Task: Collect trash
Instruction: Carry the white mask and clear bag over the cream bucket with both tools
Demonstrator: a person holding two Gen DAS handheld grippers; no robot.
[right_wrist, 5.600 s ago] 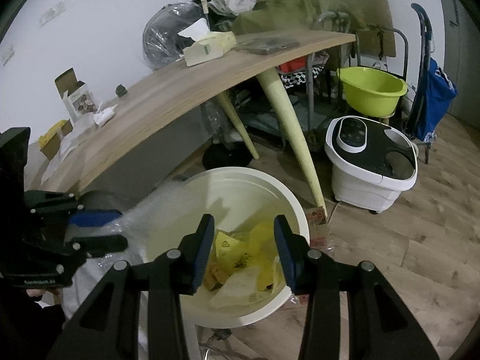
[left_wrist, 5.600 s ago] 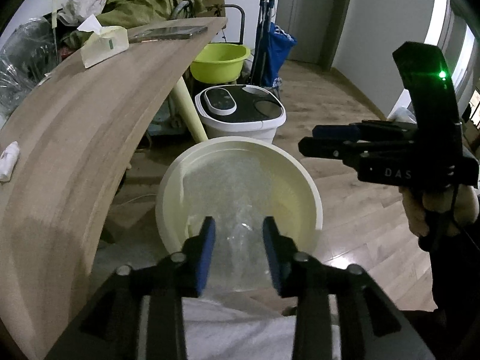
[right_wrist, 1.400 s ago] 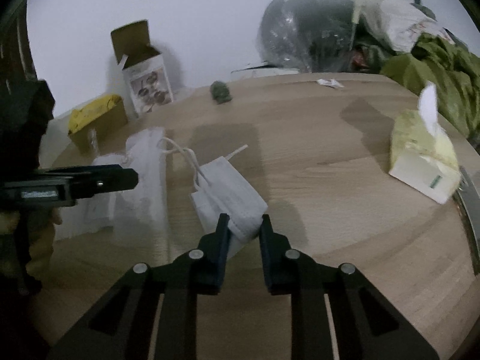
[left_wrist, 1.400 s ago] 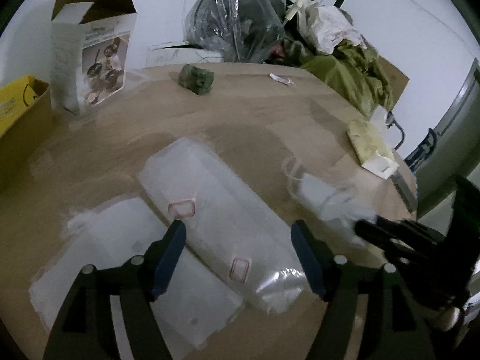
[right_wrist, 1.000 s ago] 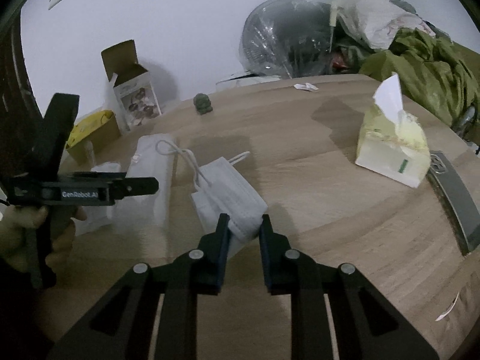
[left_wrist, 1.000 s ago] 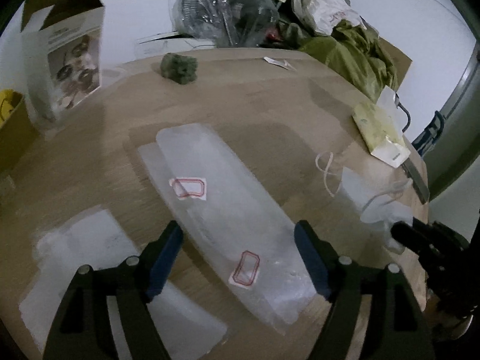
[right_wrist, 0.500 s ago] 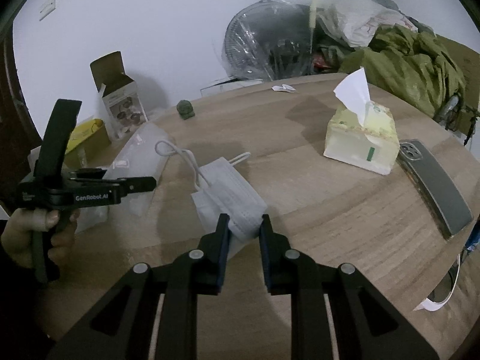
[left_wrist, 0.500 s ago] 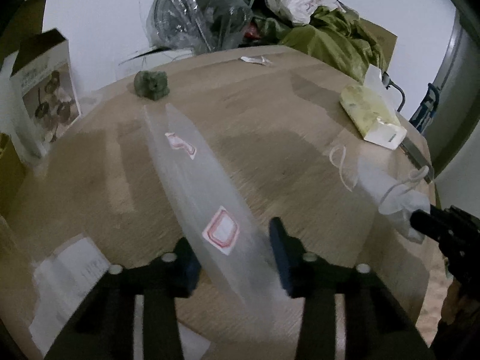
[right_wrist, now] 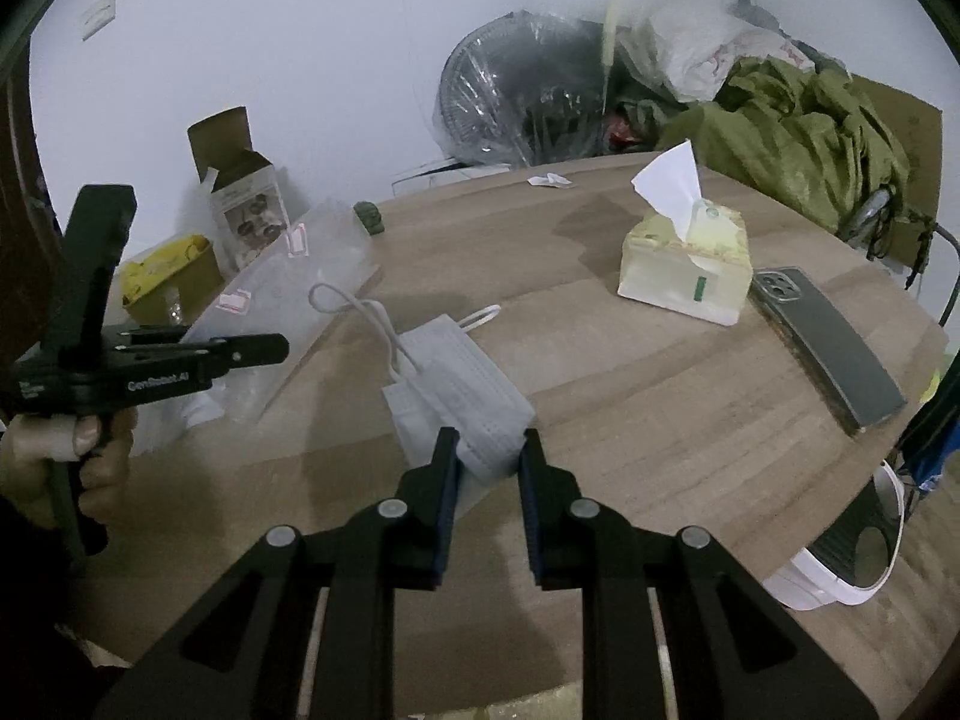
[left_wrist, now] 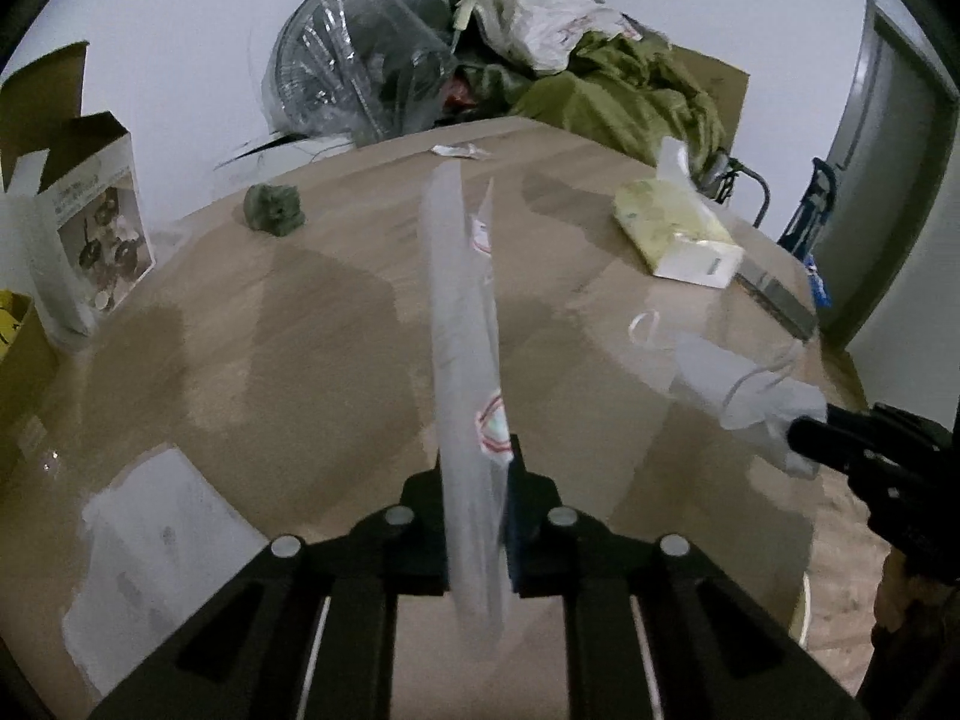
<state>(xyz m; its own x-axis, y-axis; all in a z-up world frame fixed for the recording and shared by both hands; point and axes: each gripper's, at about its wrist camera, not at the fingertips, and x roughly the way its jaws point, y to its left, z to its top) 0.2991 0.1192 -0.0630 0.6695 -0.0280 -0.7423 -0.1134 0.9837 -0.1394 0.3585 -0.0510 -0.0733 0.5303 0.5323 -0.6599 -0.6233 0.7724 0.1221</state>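
Left gripper (left_wrist: 477, 480): fingers closed on the near end of a long clear plastic sleeve with red-bordered labels (left_wrist: 465, 324). Sleeve stands edge-on between the pads and runs straight ahead of the tips, lifted off the round wooden table (left_wrist: 336, 324). Far end unsupported.

Right gripper (right_wrist: 489, 456): fingers pinched on the near corner of a folded pale grey face mask with white ear loops (right_wrist: 450, 378). Mask extends ahead and slightly left of the tips; loops trail free beyond it. Cannot tell whether it is clear of the tabletop.

Beyond the right tips, ahead-right: yellow tissue box with a white tissue sticking up (right_wrist: 687, 267), then a dark phone in a clear case (right_wrist: 825, 342) further right. Left of the left fingers, flat on the table: another white plastic sheet (left_wrist: 159, 531).

Risks, judged:
- sleeve is slick and held only at one end; a quick swing could pull it out of the pads
- mask held by a corner only; it could unfold and slip
- loose ear loops could snag on the table edge or tissue box in transit
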